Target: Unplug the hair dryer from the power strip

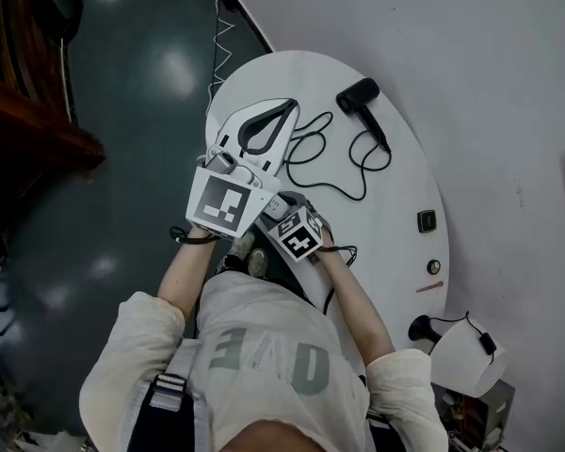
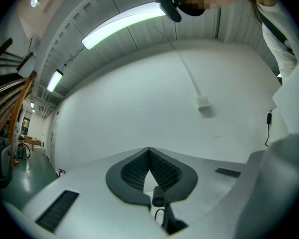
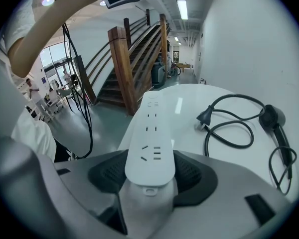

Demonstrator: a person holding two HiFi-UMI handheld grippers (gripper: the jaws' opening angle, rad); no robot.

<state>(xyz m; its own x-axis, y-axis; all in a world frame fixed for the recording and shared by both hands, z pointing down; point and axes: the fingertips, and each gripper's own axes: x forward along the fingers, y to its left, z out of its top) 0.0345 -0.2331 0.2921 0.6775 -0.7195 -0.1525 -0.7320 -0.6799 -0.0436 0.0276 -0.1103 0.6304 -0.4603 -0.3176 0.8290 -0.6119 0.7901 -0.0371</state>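
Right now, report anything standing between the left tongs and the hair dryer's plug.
Nothing visible does. The plug lies loose on the white table, already out of the power strip that the right tongs clamp. The left tongs are shut and empty, raised above the table; only the cord loops near the plug.

The person is wearing a cream short-sleeved T-shirt point(image 1: 264, 347) with faded grey lettering across the chest. A dark strap point(image 1: 167, 398) with a grey buckle is running over the left shoulder, and a thin black cord point(image 1: 193, 237) is looping round the left wrist. The left tongs point(image 1: 290, 107) and the right tongs point(image 3: 149, 171) are showing pale grey-white shells with black ribbed pads point(image 2: 132, 171) and dark slots, each carrying a cube point(image 1: 224, 201) of black-and-white square markers.
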